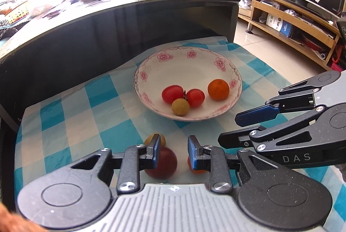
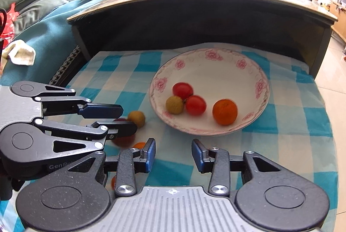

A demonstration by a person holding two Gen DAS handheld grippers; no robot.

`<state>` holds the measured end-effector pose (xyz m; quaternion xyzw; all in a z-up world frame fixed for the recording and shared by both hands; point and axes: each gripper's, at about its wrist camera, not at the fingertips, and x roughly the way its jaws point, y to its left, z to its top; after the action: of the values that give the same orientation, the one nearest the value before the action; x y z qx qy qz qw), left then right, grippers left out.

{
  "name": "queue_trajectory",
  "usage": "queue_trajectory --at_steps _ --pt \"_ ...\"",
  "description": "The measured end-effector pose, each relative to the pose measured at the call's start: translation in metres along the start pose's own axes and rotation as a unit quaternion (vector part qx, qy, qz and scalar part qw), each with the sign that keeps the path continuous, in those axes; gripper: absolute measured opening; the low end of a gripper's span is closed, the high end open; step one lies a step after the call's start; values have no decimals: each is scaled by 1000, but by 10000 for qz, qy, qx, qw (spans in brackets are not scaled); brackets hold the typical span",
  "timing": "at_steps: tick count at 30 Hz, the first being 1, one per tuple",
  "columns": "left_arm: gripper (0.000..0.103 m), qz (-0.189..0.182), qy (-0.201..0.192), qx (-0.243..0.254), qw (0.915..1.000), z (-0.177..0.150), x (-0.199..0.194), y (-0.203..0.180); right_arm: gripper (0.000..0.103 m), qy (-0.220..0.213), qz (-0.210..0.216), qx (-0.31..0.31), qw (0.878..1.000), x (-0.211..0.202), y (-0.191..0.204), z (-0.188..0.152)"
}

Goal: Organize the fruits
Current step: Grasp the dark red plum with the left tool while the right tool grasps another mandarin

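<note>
The left gripper hangs low over the checked cloth with its blue-padded fingers spread apart and nothing clamped between them. Just under its left finger lies a dark red fruit, part of it covered by that finger; whether the pad touches it cannot be told. Beyond that finger a yellowish fruit peeks out, mostly hidden. Under the right finger a small orange-red fruit shows only as a sliver.

The right gripper sits just to the right of the left one, its fingers likewise parted and holding nothing, over bare cloth. To its left, the other tool's fingers cover most of the dark red fruit, which looks blurred in this view; the yellowish fruit sits beyond them, near the plate.

Ahead of both tools stands a white plate with a pink flower rim. Inside it lie two red tomatoes, touching each other, a tan lychee-like fruit against them, and an orange a little apart to the right.

Farther off, a dark table edge rises behind the cloth; more fruit and boxes sit on top, washed out by window glare.
</note>
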<state>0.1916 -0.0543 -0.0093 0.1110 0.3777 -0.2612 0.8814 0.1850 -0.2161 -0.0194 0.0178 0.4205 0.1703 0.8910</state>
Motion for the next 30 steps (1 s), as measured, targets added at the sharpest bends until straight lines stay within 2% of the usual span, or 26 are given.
queue_trajectory --at_steps 15,30 --pt "36 -155 277 208 9993 -25 -14 10 34 583 576 -415 9958 7 34 -23" --pt "38 -56 305 23 9995 -22 5 18 35 810 633 -442 9937 24 45 -29"
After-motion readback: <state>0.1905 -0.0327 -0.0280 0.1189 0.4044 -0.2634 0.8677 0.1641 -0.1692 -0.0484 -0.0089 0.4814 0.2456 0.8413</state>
